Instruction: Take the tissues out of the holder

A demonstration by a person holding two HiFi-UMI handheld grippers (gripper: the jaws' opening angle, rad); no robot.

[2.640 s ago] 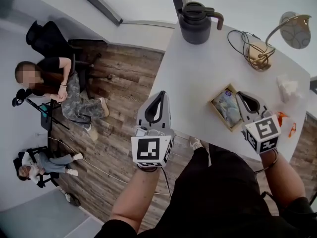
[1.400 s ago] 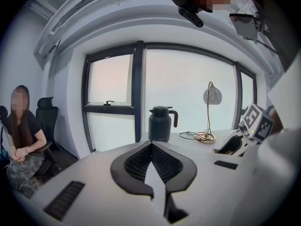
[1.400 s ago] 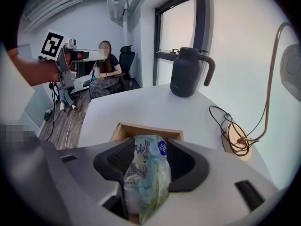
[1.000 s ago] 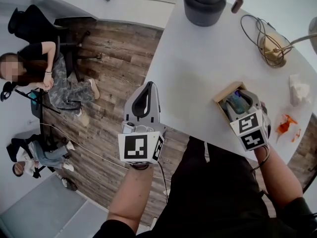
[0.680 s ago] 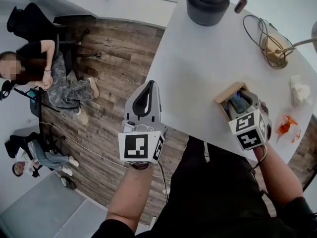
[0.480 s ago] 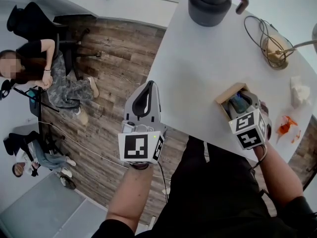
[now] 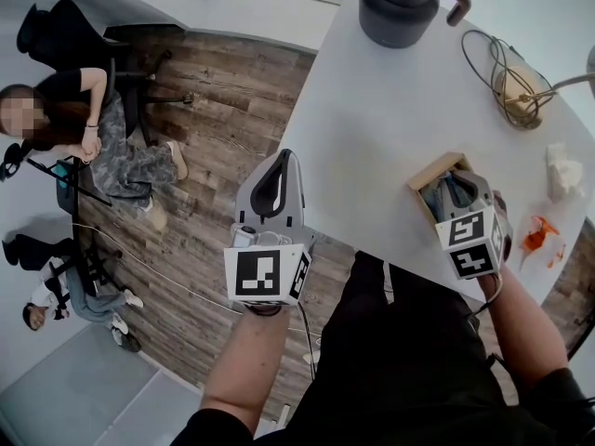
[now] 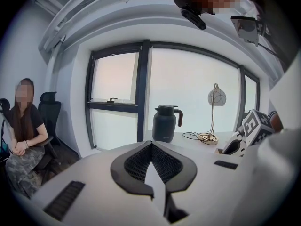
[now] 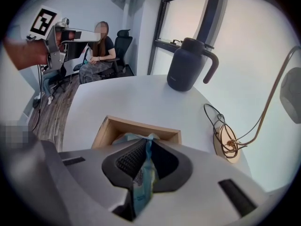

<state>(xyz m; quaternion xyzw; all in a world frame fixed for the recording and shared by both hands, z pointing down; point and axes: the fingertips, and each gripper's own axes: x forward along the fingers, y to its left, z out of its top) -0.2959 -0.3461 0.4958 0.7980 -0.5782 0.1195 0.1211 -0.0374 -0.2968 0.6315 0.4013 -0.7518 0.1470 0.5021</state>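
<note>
A wooden tissue holder (image 7: 429, 170) (image 9: 137, 125) stands near the front edge of the white table (image 7: 372, 128). My right gripper (image 7: 453, 191) (image 9: 144, 147) reaches down into it. Its jaws are closing, and the pads pinch a light blue tissue pack (image 9: 140, 180) that stands up between them. In the head view the gripper hides most of the pack. My left gripper (image 7: 276, 182) (image 8: 151, 147) hangs shut and empty over the wooden floor, left of the table.
A dark jug (image 7: 400, 7) (image 9: 188, 65) stands at the table's far side. A lamp base with coiled cable (image 7: 514, 86) (image 9: 227, 145) sits far right. A crumpled tissue (image 7: 561, 170) and an orange wrapper (image 7: 539, 233) lie right of the holder. A person (image 7: 84, 147) sits by the wall.
The right gripper's jaws, open over the holder before, have closed onto the tissue pack. The left gripper has stayed in place.
</note>
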